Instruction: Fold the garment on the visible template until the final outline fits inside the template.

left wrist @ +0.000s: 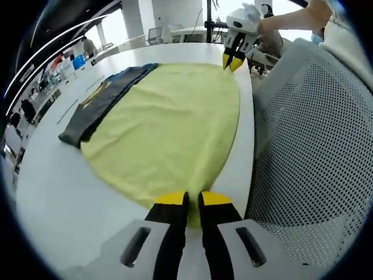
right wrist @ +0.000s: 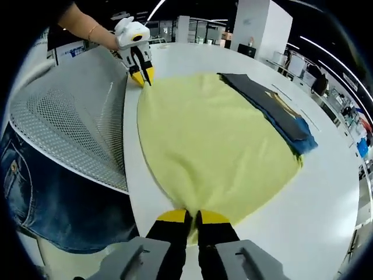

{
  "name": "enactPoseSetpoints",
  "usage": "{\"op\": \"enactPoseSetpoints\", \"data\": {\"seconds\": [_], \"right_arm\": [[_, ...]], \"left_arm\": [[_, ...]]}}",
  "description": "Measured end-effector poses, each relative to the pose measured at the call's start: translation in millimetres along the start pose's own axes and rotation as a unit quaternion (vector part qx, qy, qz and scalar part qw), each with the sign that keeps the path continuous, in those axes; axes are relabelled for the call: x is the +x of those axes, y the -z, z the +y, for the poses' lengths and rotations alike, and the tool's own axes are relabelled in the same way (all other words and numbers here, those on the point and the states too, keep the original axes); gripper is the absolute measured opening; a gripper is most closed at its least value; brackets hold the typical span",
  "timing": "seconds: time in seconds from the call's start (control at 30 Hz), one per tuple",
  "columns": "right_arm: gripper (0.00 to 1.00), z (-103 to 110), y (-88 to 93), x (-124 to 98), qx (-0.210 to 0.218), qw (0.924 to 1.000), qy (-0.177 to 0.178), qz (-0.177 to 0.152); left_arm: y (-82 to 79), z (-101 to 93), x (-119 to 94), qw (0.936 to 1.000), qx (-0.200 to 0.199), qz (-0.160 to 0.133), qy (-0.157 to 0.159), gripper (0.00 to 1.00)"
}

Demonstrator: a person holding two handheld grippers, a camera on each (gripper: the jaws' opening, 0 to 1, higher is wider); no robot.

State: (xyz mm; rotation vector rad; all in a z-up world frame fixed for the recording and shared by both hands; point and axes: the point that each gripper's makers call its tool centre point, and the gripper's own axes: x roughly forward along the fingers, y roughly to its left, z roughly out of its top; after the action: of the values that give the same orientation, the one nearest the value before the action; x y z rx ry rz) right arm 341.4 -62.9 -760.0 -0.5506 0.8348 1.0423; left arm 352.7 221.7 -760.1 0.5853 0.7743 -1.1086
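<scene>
Left gripper view, from left to right. Far left of the left gripper (left wrist: 193,199): shelving and clutter of a bright room, too blurred to name. Nearer, ahead and left of the jaws: a dark folded cloth with a blue edge and a yellow print (left wrist: 105,100), lying on the white tabletop (left wrist: 64,198) and touching the far-left edge of a pale yellow fabric garment (left wrist: 169,128). Straight ahead: that garment spread flat on the tabletop, its near corner pinched between the yellow-tipped black jaws, closed with no gap to see. Beyond it, at the far corner: the right gripper (left wrist: 233,62), white with yellow tips, jaws together on the garment's edge, held by a hand. To the right: a grey mesh chair back (left wrist: 309,146) close beside the table edge.

Right gripper view, from left to right. Left of the right gripper (right wrist: 194,217): blue denim jeans on a person (right wrist: 64,204), then the grey mesh chair back (right wrist: 70,122). Ahead and left: the left gripper (right wrist: 140,76), tips closed on the garment's far corner. Straight ahead: the yellow garment (right wrist: 210,146) on the tabletop (right wrist: 326,192), near corner clamped in jaws pressed together. Ahead and right: the dark folded cloth (right wrist: 274,108) along the garment's far-right edge.
</scene>
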Motion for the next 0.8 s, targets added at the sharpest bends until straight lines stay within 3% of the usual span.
{"op": "enactPoseSetpoints", "data": {"seconds": [0.37,0.47,0.8], "right_arm": [[0.0,3,-1.8,-6,0.006,0.9999,-0.011,-0.005],[0.0,5,-2.3,-9,0.005,0.9999,-0.008,-0.007],[0.0,12,-7.0,-21,0.012,0.9997,0.003,-0.021]], "left_arm": [[-2.4,-0.4,-8,0.9994,-0.033,-0.003,-0.003,0.01],[-5.0,-4.6,-12,0.9949,-0.099,-0.015,0.005,0.01],[-8.9,-11.7,-22,0.9948,-0.1,-0.02,-0.002,0.01]]}}
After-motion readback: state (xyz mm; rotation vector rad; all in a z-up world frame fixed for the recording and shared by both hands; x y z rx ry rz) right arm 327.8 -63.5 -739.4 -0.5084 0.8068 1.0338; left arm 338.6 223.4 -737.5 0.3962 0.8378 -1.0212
